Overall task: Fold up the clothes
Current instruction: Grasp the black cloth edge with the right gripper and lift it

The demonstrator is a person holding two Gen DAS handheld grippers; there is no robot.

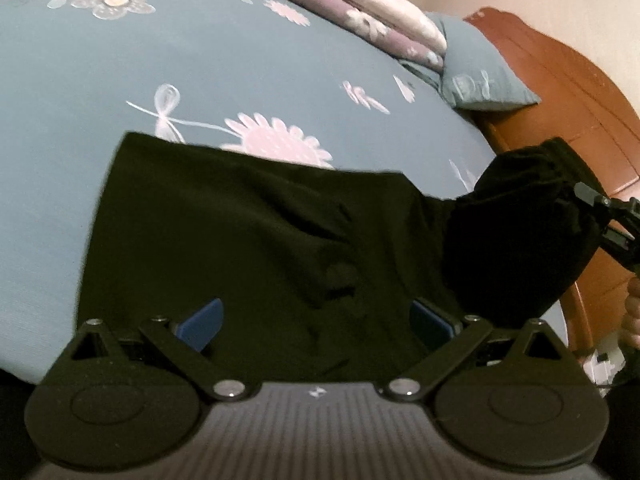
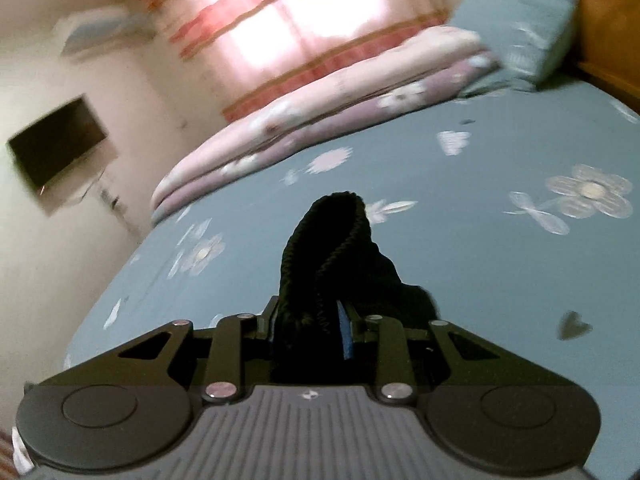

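The near edge of the black garment [image 1: 248,240] is hidden behind the left tool [image 1: 316,320], whose blue pads [image 1: 202,322] stand wide apart with the cloth lying between them; whether they touch it cannot be told. The right tool [image 2: 310,328] is clamped tight on a bunched, ribbed edge of the same garment, lifted off the bed [image 2: 460,240]; much of its pads is buried in fabric. The rest of the garment lies flat on the blue flowered sheet. Beyond lie a folded quilt [image 2: 320,120] and a pillow [image 2: 520,28] at the headboard [image 1: 560,92].
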